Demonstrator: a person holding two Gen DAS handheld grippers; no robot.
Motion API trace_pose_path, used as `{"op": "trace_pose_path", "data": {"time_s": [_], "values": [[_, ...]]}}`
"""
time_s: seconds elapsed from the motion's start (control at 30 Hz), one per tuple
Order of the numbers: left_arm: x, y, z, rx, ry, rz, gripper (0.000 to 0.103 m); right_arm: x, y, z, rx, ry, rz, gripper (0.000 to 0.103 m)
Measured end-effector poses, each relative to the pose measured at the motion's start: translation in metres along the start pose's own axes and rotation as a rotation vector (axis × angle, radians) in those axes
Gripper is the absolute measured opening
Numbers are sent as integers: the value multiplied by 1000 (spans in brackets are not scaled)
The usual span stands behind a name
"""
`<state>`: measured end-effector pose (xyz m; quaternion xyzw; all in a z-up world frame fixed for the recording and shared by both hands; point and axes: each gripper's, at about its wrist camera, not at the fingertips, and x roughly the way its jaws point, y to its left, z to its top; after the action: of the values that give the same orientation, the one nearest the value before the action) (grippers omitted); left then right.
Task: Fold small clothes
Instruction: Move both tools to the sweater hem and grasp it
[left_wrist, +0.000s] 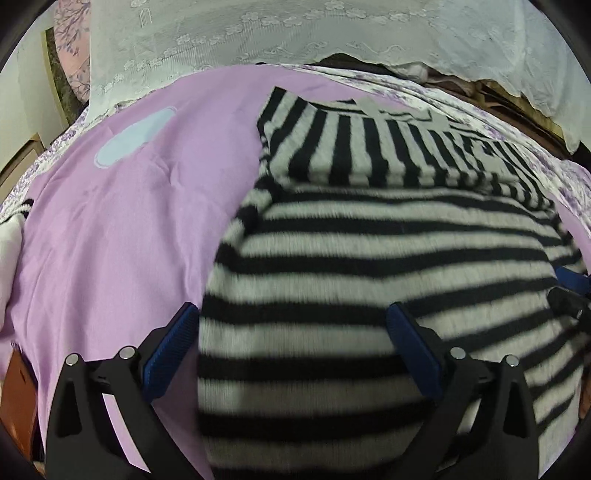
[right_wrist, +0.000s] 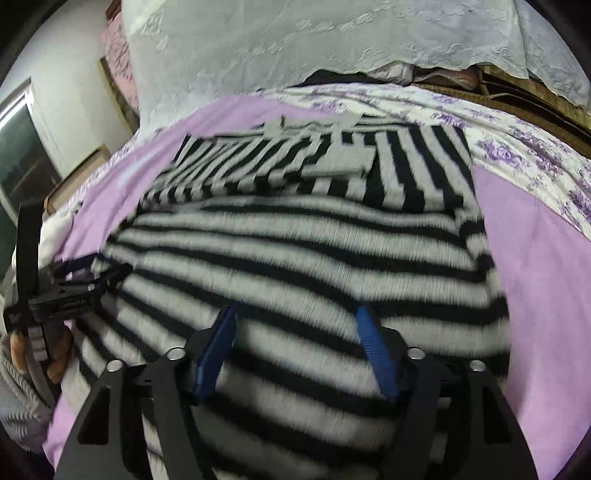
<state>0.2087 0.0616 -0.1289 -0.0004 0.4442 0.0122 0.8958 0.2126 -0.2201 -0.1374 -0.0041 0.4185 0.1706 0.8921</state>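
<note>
I'm over the sweater (left_wrist: 369, 258) now — black and grey stripes, lying on the purple sheet (left_wrist: 122, 229), blurred in both wrist views. Its near part, stripes running crosswise, bulges up toward me; the far part lies flat with stripes running away, and a plain grey patch (right_wrist: 338, 162) sits on it.

My left gripper (left_wrist: 295, 328) is spread wide, released, holding nothing: one blue pad (left_wrist: 168, 354) is over the sheet just beside the sweater's left edge, the other is over the knit. My right gripper (right_wrist: 297, 332) is parted too, both pads above the sweater's near bulge — whether they touch the fabric, I can't tell.

In the right view the left gripper (right_wrist: 92, 275) shows at the sweater's left edge. Beyond the sweater, a white lace cloth (left_wrist: 295, 33) hangs, and floral bedding (right_wrist: 517, 140) borders the sheet.
</note>
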Motion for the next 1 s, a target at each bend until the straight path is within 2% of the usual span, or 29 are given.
{"op": "trace_pose_path", "data": {"time_s": [0.2, 0.3, 0.43, 0.5, 0.63, 0.73, 0.83, 1.0], "values": [[-16, -3, -30, 9, 20, -36, 99, -27, 4, -34, 6, -3, 21, 75], [-28, -1, -44, 5, 17, -58, 99, -45, -2, -48, 47, -36, 52, 75], [-47, 13, -62, -54, 8, -164, 98, -80, -14, -70, 126, -117, 78, 74], [-55, 26, -72, -103, 5, -246, 98, -99, -24, -84, 171, -167, 82, 74], [-62, 37, -81, -150, 24, -371, 98, -121, -49, -109, 291, -216, 106, 74], [-66, 40, -88, -136, 44, -481, 98, -119, -63, -117, 364, -195, 146, 72], [-67, 42, -91, -136, 62, -573, 98, -109, -68, -118, 395, -148, 171, 65], [-52, 46, -77, -191, 115, -652, 98, -84, -68, -103, 395, -57, 191, 62]]}}
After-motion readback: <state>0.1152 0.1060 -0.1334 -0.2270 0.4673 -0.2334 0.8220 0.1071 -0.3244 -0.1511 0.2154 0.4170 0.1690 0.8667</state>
